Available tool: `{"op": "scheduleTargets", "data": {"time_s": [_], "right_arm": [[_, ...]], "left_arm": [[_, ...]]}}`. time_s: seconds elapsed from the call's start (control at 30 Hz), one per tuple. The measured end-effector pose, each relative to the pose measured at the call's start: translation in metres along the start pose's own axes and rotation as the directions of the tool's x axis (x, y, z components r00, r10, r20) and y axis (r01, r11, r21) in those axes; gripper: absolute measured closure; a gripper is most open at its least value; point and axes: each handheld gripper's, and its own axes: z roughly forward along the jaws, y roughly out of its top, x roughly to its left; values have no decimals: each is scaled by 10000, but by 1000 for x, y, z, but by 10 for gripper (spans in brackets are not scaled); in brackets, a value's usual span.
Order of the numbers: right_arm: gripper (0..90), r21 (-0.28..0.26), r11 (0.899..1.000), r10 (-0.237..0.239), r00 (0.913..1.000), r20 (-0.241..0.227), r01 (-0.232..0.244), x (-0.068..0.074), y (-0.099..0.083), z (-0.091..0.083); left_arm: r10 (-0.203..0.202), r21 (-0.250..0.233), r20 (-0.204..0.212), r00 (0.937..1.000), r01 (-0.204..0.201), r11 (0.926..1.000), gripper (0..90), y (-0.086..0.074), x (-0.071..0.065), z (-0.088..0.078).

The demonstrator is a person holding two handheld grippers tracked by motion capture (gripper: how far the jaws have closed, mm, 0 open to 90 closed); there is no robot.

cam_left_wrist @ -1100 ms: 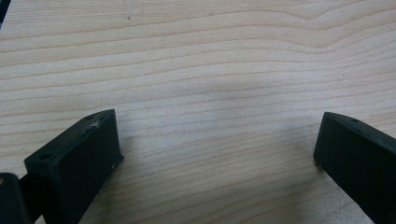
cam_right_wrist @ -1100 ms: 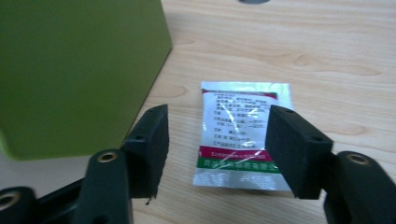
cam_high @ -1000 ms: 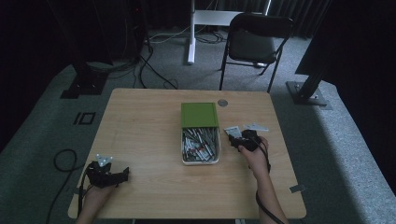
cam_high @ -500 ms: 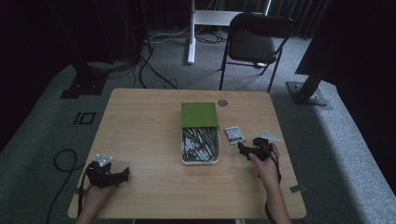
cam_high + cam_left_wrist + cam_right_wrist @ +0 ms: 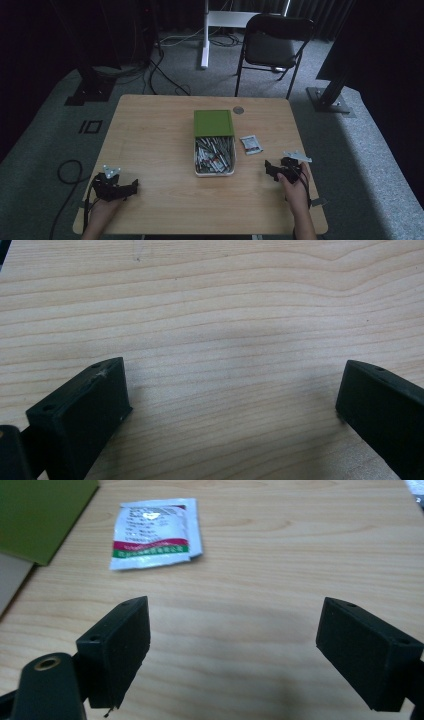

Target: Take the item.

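One wooden table, one green-lidded white box of packets, one loose white sachet, two black grippers, one folding chair.

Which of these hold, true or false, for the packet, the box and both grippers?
1. The small packet lies flat on the table, right of the box. True.
2. The right gripper is shut on the packet. False: its fingers stand wide apart, nothing between them.
3. The box's green lid covers the whole box. False: the near half is open, showing packets inside.
4. The left gripper is open over bare wood. True.
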Motion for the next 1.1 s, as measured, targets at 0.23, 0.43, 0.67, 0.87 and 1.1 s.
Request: {"op": "scheduleTargets", "data": {"time_s": [0.23,0.43,0.67,0.87,1.1], "right_arm": [[140,-19,10000,35,10000,45,-35,-4,-9,-14],[139,43,10000,-71,9999,88,70,-4,-16,-20],[139,178,9997,158,9977,659,-170,-9,-31,-27],[140,374,9986,335,9948,961,-372,-12,-41,-32],[140,483,9965,611,9879,1427,-686,-14,-53,-38]], "left_arm": [[1,1,0,10000,-1,10000,13,0,0,0],[2,1,0,10000,-2,10000,14,0,0,0],[1,2,1,10000,-1,10000,13,0,0,0],[0,0,0,10000,0,10000,14,0,0,0],[5,3,-1,10000,-5,10000,14,0,0,0]]}}
